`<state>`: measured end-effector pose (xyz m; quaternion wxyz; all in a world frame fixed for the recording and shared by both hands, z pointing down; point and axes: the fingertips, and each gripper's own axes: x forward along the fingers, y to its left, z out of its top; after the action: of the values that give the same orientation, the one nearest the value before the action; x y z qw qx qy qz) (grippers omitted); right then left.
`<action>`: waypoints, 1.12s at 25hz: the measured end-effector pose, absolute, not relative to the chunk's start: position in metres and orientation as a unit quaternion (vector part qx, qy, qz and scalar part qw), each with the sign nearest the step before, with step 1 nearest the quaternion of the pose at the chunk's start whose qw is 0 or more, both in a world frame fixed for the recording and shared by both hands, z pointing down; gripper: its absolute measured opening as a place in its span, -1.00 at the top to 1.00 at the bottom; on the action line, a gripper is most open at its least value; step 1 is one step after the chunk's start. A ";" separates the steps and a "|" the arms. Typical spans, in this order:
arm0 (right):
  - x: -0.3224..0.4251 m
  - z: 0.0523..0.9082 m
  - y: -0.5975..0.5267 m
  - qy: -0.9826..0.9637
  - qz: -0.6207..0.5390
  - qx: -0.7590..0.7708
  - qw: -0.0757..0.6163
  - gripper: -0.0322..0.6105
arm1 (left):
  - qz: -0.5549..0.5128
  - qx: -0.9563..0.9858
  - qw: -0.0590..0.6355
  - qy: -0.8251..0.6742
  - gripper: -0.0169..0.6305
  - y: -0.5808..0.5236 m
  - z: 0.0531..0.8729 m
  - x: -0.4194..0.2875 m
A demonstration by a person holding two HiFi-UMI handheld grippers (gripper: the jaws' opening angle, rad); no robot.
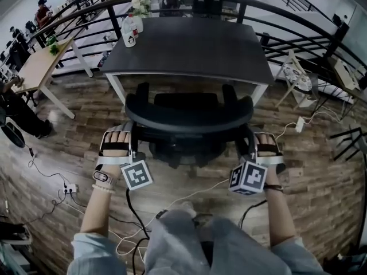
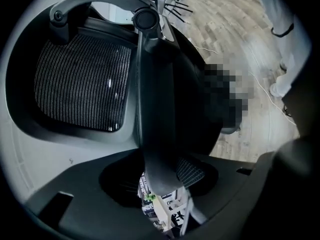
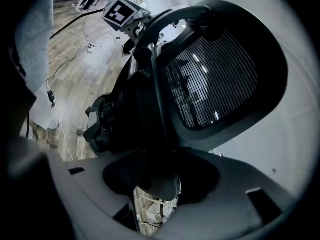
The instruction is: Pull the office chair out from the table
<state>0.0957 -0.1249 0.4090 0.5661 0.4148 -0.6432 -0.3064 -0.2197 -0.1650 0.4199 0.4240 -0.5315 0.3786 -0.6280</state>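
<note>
A black office chair with a mesh back stands on the wooden floor, its seat at the front edge of the dark table. My left gripper is shut on the left edge of the backrest. My right gripper is shut on the right edge. In the left gripper view the black backrest frame runs down between the jaws of the left gripper, with the mesh panel to its left. In the right gripper view the frame sits between the jaws of the right gripper.
A carton and flowers stand on the table's far left corner. A curved black railing runs behind the table. Cables lie on the floor at the left, a power strip and a white chair at the right.
</note>
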 end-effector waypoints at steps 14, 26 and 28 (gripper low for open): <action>0.093 0.408 -0.063 -0.651 -0.337 0.394 0.554 0.32 | -0.639 -0.518 0.404 0.400 0.31 -0.094 0.420 -0.223; 0.093 0.406 -0.059 -0.670 -0.367 0.393 0.512 0.30 | -0.627 -0.524 0.373 0.440 0.33 -0.087 0.417 -0.223; 0.091 0.404 -0.058 -0.680 -0.366 0.398 0.495 0.29 | -0.614 -0.536 0.359 0.455 0.30 -0.088 0.416 -0.223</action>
<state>0.0912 -0.0585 0.4043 0.4953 0.3978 -0.6802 -0.3657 -0.2234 -0.0881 0.4160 0.3585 -0.5359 0.4555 -0.6138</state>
